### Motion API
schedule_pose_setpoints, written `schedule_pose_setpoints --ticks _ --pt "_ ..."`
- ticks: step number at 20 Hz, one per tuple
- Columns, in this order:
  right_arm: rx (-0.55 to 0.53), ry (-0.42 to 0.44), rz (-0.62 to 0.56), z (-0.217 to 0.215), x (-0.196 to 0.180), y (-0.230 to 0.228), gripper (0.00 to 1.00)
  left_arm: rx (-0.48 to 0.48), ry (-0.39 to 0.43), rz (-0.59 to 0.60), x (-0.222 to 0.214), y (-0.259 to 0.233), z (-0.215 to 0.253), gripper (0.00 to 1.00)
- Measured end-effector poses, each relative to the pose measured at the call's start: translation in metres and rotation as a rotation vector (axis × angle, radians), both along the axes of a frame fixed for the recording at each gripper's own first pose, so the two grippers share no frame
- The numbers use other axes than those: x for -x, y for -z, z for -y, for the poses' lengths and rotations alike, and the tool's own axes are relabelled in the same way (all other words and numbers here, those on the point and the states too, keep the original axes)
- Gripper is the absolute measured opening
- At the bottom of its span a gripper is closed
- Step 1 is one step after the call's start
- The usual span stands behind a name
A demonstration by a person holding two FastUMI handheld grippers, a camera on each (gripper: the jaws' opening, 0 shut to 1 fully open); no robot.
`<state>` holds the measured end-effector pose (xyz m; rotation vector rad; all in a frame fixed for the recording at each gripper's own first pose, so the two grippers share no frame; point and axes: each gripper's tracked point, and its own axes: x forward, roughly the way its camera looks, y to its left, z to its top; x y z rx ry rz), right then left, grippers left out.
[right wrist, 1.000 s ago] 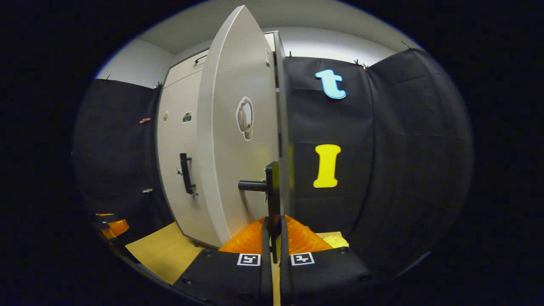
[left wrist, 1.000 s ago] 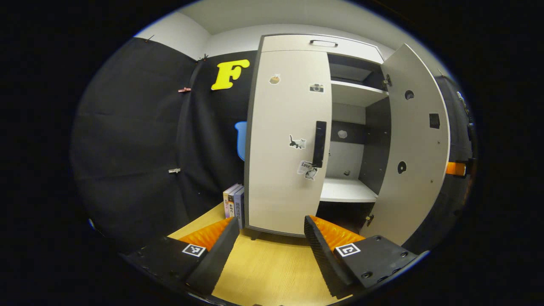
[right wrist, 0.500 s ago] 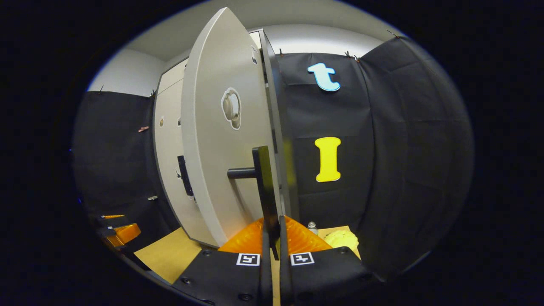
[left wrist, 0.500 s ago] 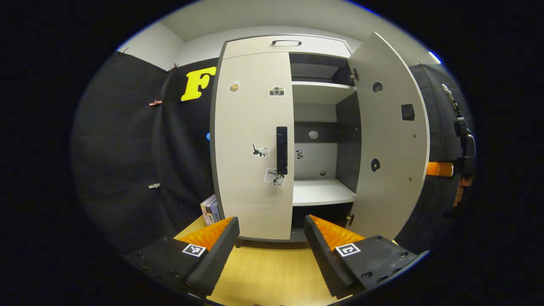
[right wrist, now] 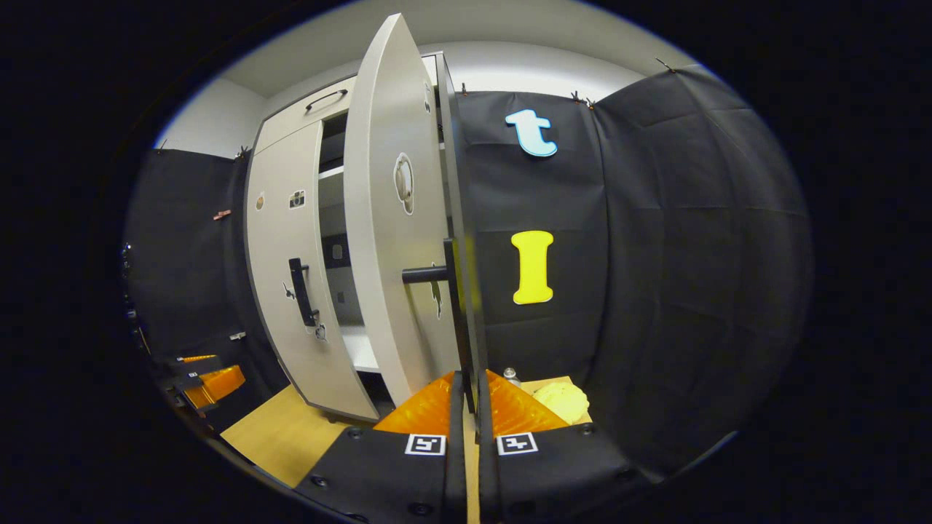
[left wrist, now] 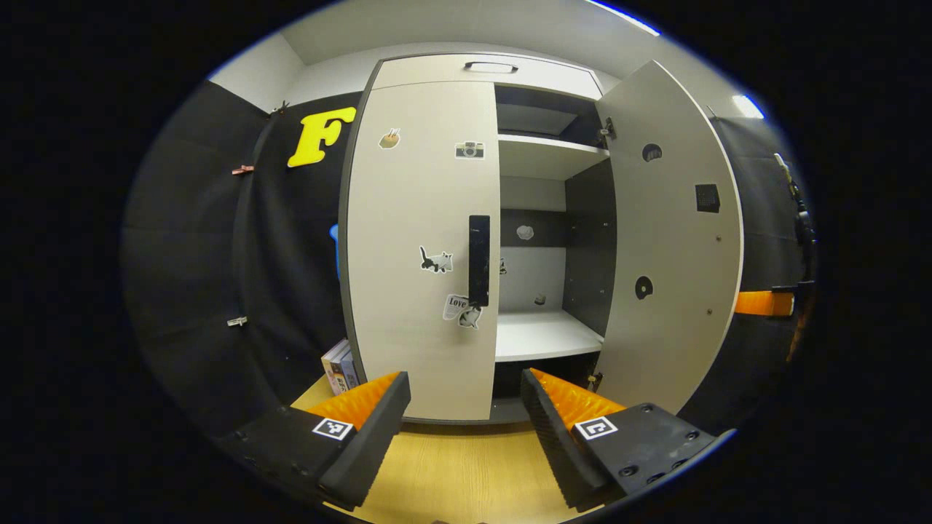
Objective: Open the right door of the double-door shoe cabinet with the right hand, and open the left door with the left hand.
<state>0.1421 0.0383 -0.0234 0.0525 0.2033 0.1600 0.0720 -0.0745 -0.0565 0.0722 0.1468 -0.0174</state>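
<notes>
Right tongs (right wrist: pixel 470 397) still clenched on right door handle (right wrist: pixel 457 320), door swung wider, left tongs (left wrist: pixel 464 407) released.

books (left wrist: pixel 341 366) half hidden behind left door (left wrist: pixel 422 262)

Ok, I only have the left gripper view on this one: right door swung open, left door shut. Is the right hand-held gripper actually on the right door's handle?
Observer: Yes. In the right gripper view the right hand-held gripper is shut on the lower end of the right door's handle.
Operator: Anything behind that open door?
Observer: A pale yellow round object lies on the table beside the cabinet.
Operator: And the door's outer face?
Observer: The right door carries a round sticker above the handle.
</notes>
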Motion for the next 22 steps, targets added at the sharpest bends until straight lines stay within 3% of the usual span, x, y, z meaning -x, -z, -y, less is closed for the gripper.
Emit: schedule_pose_setpoints --ticks 11,14,17,18,19,22 --pt "-0.008 0.272 0.045 0.025 0.079 0.013 0.11 -0.048 0.132 0.092 -0.108 -0.044 -0.005 0.95" --pt "-0.012 0.328 0.007 0.028 0.096 0.03 0.28 -0.014 0.157 0.129 -0.133 -0.059 0.01 0.94" --pt "-0.018 0.344 -0.006 0.026 0.11 0.042 0.78 -0.022 0.152 0.143 -0.156 -0.065 0.017 0.94" --pt "-0.012 0.354 -0.006 0.027 0.112 0.046 0.81 -0.024 0.15 0.145 -0.162 -0.064 0.019 0.94" --pt "-0.003 0.354 -0.005 0.027 0.117 0.047 0.98 -0.027 0.148 0.144 -0.168 -0.063 0.021 0.94" --pt "0.047 0.366 -0.003 0.031 0.13 0.054 1.0 -0.039 0.119 0.132 -0.183 -0.059 0.023 0.94"
